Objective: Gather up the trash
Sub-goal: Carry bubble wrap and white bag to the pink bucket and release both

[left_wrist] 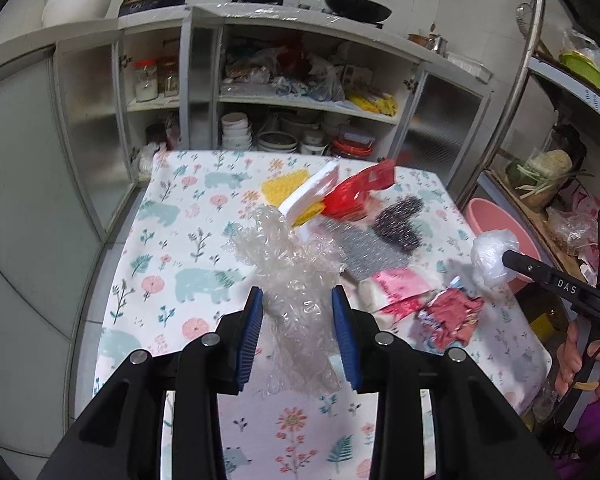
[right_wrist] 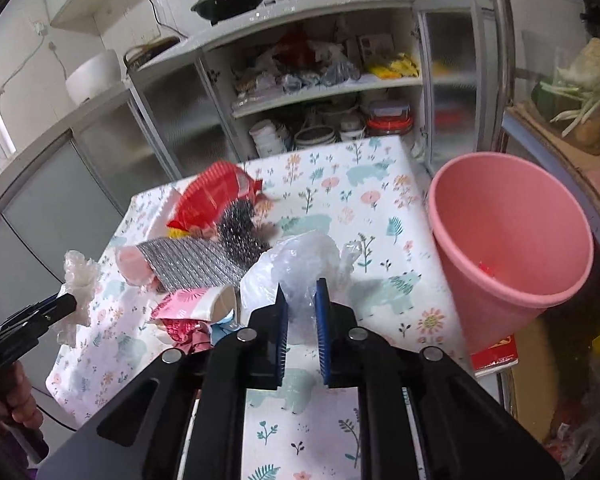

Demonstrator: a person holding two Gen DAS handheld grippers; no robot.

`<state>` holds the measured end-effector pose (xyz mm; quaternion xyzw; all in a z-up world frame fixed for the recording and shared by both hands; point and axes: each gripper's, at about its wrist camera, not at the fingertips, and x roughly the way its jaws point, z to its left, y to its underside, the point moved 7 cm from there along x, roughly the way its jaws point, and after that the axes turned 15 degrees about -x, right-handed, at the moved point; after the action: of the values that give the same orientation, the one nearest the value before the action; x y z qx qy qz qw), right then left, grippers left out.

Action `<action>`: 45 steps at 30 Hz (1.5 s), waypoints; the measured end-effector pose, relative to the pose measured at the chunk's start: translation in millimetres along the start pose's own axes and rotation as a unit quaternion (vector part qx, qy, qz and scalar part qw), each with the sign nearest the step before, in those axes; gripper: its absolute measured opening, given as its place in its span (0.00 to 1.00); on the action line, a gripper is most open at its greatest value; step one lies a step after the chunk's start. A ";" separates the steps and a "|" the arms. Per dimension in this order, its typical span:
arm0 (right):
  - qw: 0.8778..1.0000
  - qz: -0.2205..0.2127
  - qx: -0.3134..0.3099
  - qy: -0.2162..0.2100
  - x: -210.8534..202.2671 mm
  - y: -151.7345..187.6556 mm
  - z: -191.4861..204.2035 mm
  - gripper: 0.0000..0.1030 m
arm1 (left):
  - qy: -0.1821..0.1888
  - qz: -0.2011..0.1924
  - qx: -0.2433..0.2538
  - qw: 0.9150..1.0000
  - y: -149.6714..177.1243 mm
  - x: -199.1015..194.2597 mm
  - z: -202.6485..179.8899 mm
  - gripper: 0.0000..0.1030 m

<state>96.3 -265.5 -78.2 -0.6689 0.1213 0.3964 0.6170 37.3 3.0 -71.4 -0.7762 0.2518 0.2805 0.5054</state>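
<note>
My left gripper (left_wrist: 298,292) is shut on a crumpled sheet of clear bubble wrap (left_wrist: 284,248), held up above the flowered tablecloth (left_wrist: 172,240). The right wrist view shows that gripper (right_wrist: 70,302) at the left with the bubble wrap (right_wrist: 78,276) in it. My right gripper (right_wrist: 301,286) is shut on a clear plastic bag (right_wrist: 296,256); the left wrist view shows the bag (left_wrist: 490,256) bunched at its tip (left_wrist: 508,258). More litter lies mid-table: a red wrapper (left_wrist: 360,192), a crumpled red foil (left_wrist: 452,316) and pink paper packaging (left_wrist: 396,284). A pink bin (right_wrist: 500,208) stands off the table's right edge.
A steel scourer (left_wrist: 400,220), a silver cloth (left_wrist: 364,256) and a yellow-and-white sponge (left_wrist: 312,196) lie among the litter. An open cupboard (left_wrist: 300,100) of bowls and bags stands behind the table. A metal rack (left_wrist: 540,60) rises on the right. A person's hand (left_wrist: 572,356) grips the right handle.
</note>
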 end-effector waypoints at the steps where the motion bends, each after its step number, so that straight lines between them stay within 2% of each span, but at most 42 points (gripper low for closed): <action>1: 1.000 -0.006 0.001 0.001 -4.3 -1.3 -1.2 0.13 | 0.002 -0.002 0.002 1.000 -1.5 -0.6 -3.7 0.33; 9: 0.999 -0.037 0.021 0.033 -32.4 -4.2 -33.7 0.13 | 0.042 -0.012 0.033 0.999 -13.4 0.2 -58.5 0.33; 16: 0.995 -0.052 0.057 0.068 -47.2 2.7 -81.8 0.13 | 0.075 -0.010 0.071 0.995 -18.4 10.7 -117.7 0.33; 22: 0.989 -0.064 0.082 0.100 -55.8 7.4 -123.9 0.13 | 0.109 -0.010 0.107 0.988 -18.4 23.0 -178.3 0.33; 29: 0.986 -0.065 0.089 0.121 -57.5 10.7 -153.9 0.13 | 0.137 0.003 0.131 0.982 -11.7 45.8 -237.3 0.33; 45: 0.984 -0.045 0.091 0.149 -38.6 13.5 -193.9 0.13 | 0.159 0.045 0.171 0.971 7.6 113.4 -321.0 0.33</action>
<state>136.0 -459.6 -76.5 -0.6664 0.2170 0.2517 0.6675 171.4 -309.1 -48.0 -0.7010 0.4073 0.1289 0.5710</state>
